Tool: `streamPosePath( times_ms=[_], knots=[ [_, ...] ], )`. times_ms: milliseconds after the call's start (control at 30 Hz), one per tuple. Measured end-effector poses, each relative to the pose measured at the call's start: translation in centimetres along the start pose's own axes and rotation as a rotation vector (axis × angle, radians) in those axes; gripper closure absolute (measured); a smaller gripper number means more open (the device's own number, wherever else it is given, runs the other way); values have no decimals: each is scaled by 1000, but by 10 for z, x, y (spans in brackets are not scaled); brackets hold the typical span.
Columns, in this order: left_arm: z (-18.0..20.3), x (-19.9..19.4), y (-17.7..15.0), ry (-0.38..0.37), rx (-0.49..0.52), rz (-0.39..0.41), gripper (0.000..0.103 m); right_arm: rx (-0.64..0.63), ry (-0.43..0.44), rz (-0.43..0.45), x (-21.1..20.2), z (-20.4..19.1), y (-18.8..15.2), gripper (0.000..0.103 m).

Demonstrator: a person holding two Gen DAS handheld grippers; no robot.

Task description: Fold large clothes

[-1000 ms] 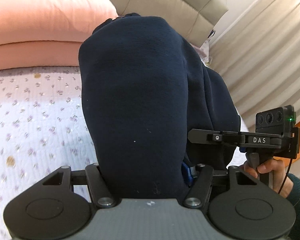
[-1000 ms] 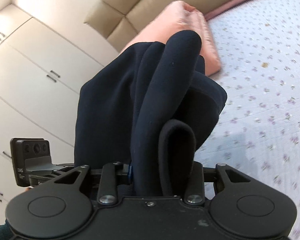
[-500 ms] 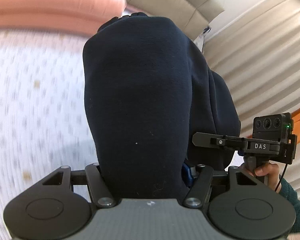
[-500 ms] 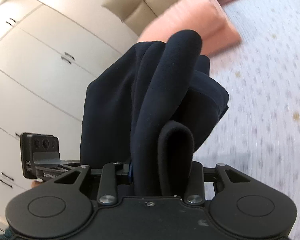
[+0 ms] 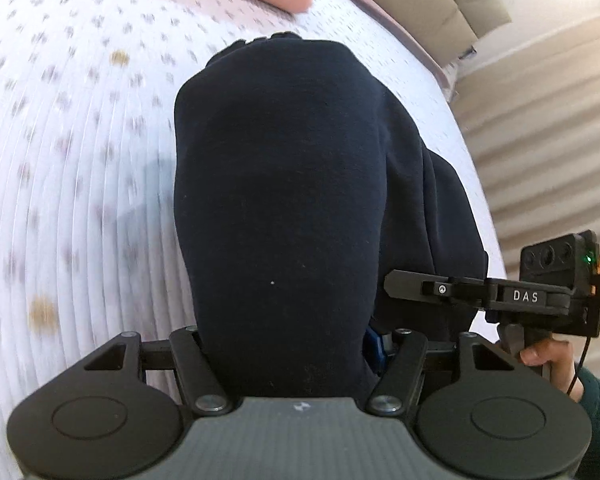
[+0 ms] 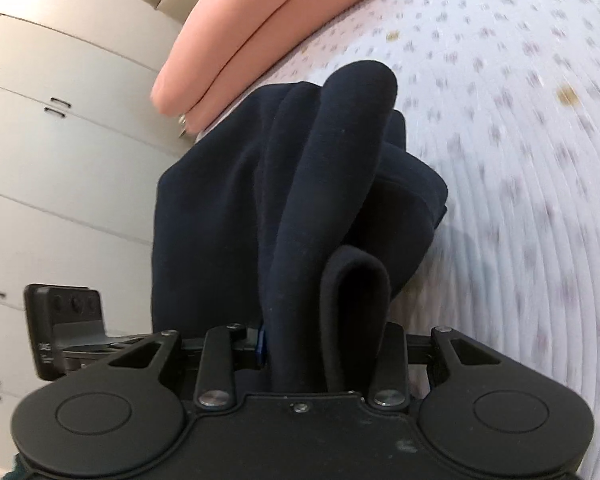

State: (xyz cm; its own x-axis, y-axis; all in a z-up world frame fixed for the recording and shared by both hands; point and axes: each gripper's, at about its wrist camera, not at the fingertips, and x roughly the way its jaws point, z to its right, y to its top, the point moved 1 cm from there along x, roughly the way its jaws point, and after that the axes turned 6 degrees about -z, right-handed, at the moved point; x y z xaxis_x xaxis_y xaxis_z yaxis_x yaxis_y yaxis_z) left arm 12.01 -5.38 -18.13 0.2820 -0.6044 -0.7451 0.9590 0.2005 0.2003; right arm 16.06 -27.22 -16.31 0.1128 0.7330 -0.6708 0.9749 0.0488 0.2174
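Note:
A thick navy garment is bunched up and fills the middle of the left wrist view. My left gripper is shut on a broad fold of it, and the cloth hides the fingertips. In the right wrist view the same navy garment stands in several upright folds, with my right gripper shut on them. The cloth hangs between the two grippers above the flowered bedspread. The right gripper's body, held by a hand, shows at the right of the left wrist view.
The white quilted bedspread stretches ahead and casts the garment's shadow. Pink pillows lie at the bed's head against a beige headboard. A curtain hangs on one side, and white wardrobe doors stand on the other.
Both grippers have sunk toward the bed with the garment still held. The bedspread now fills more of each view, and the pillows have slid toward the top edge.

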Motion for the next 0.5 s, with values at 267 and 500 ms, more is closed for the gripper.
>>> streamPosePath(
  times_ms=[267, 500],
  knots=[
    [-54, 15, 44, -51, -9, 43, 23, -184, 33, 6, 31, 42, 59, 54],
    [-70, -1, -4, -87, 38, -13, 7, -145, -106, 97, -6, 44, 43, 14]
  ],
)
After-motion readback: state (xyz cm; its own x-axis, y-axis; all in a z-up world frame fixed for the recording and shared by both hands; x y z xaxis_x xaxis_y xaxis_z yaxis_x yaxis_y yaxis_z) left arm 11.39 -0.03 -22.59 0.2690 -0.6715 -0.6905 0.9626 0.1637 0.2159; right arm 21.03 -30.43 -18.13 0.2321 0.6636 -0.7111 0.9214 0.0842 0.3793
